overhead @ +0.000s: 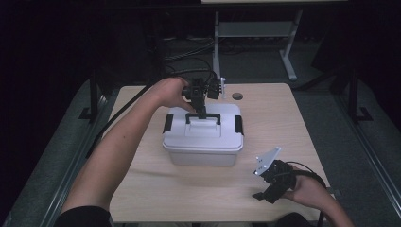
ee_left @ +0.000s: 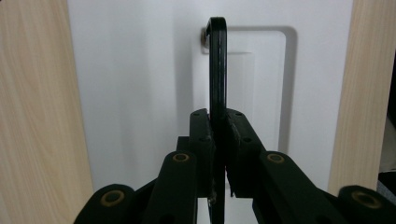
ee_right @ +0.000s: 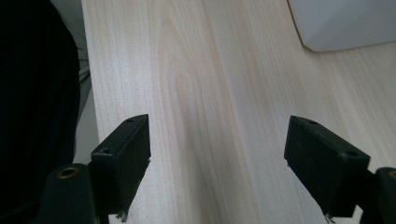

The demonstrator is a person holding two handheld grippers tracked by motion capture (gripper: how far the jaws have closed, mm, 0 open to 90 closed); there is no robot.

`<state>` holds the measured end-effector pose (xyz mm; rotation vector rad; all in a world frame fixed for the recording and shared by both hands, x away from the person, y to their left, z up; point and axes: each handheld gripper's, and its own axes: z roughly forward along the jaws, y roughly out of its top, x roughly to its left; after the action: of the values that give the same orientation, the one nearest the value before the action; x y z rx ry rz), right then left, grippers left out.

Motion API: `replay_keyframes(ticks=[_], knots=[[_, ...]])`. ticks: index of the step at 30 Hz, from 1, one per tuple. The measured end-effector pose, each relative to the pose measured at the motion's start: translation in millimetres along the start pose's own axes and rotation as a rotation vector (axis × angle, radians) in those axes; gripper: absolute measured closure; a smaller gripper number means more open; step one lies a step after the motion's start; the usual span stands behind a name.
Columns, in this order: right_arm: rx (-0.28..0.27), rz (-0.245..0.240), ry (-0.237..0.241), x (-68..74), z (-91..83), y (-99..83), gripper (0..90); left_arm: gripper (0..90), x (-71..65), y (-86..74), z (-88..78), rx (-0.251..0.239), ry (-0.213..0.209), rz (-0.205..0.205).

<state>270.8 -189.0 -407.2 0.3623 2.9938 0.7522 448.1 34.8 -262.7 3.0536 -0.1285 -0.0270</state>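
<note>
Table (overhead: pixel 156 189): light wood, frame centre. White lidded box (overhead: pixel 203 142): centre, latches down. Black handle (overhead: pixel 203 117): raised, clenched by left gripper (overhead: pixel 201 112). Right gripper (overhead: pixel 263 196): lower right, jaws released, empty. Step: handle gripped; next likely a steady vertical lift.

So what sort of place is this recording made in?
Probably a lab or recording workspace, not a home: a bare light-wood table holds just a white lidded box, cables trail over the dark floor behind, and a second metal-legged desk stands farther back.
</note>
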Motion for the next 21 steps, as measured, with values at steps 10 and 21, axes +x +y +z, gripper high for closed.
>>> replay_keyframes(ticks=[10, 21], knots=[[0.002, 0.002, 0.0, -1.7, 0.6, 0.4, 22.3, 77.0, -0.8, -1.3, -1.3, -0.001, 0.005, 0.003], [0.006, 0.009, -0.007, -5.6, -0.1, -0.1, 22.2, 67.3, -2.9, -5.2, -5.4, -0.004, 0.031, -0.009]])
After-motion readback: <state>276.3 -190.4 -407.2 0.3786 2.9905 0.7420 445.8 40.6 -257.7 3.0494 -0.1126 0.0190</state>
